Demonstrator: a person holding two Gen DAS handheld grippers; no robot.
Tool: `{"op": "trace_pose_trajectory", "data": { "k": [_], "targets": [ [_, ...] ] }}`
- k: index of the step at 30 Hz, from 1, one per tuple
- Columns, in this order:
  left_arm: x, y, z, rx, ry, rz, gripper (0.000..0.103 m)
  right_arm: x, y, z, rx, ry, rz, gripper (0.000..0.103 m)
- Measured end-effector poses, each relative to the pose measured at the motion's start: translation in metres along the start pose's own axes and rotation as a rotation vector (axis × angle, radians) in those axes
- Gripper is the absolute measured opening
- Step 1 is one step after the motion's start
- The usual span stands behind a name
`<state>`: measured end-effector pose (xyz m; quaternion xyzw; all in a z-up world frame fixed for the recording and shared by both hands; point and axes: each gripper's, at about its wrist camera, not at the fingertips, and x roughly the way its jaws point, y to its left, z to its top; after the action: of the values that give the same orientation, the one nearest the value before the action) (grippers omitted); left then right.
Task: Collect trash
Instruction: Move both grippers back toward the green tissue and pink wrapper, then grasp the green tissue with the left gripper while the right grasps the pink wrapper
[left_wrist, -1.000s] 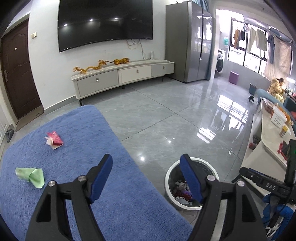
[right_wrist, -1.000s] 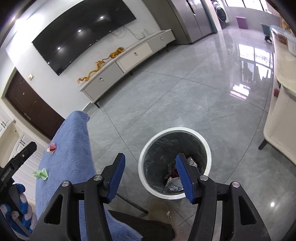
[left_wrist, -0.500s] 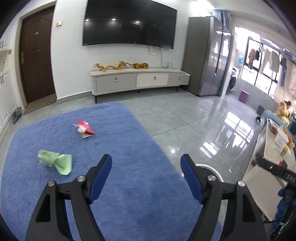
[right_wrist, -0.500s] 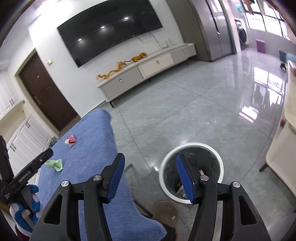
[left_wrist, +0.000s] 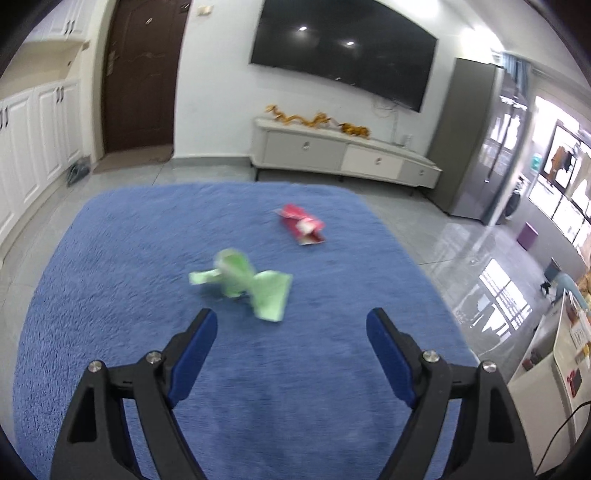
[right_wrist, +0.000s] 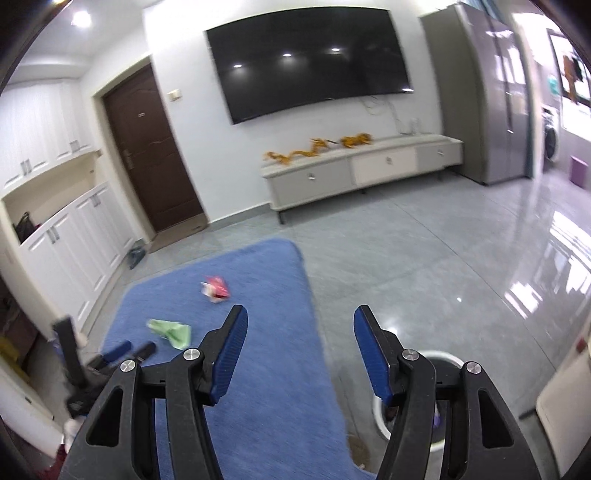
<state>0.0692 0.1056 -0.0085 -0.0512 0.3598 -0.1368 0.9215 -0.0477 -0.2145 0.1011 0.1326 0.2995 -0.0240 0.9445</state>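
We saw a living room with a grey tiled floor (right_wrist: 424, 258), a wall-mounted television (right_wrist: 310, 55) and a long low cabinet (right_wrist: 362, 170) at the far wall. A blue rug (left_wrist: 147, 258) covered the near left floor. At the near right stood a white-rimmed bin (right_wrist: 443, 358), partly hidden behind our right gripper (right_wrist: 299, 354). That gripper hung above the rug's right edge, jaws apart with nothing between them. Our left gripper (left_wrist: 291, 350) hovered over the rug, its jaws opening and empty. Just beyond it lay a crumpled green wrapper (left_wrist: 251, 284), blurred. Farther off and to the right, apart from it, lay a red wrapper (left_wrist: 301, 229), also on the rug.
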Motion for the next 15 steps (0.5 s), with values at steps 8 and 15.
{"op": "trace_pose_trajectory", "data": {
  "k": [8,15],
  "targets": [
    [0.048,0.049,0.003,-0.128,0.098,-0.011,0.082,0.059,0.058,0.047,-0.113,0.043,0.077,0.06],
    [0.086,0.064,0.019,-0.176,0.131,-0.01,0.082,0.144,0.111,0.064,-0.167,0.112,0.148,0.064]
  ]
}}
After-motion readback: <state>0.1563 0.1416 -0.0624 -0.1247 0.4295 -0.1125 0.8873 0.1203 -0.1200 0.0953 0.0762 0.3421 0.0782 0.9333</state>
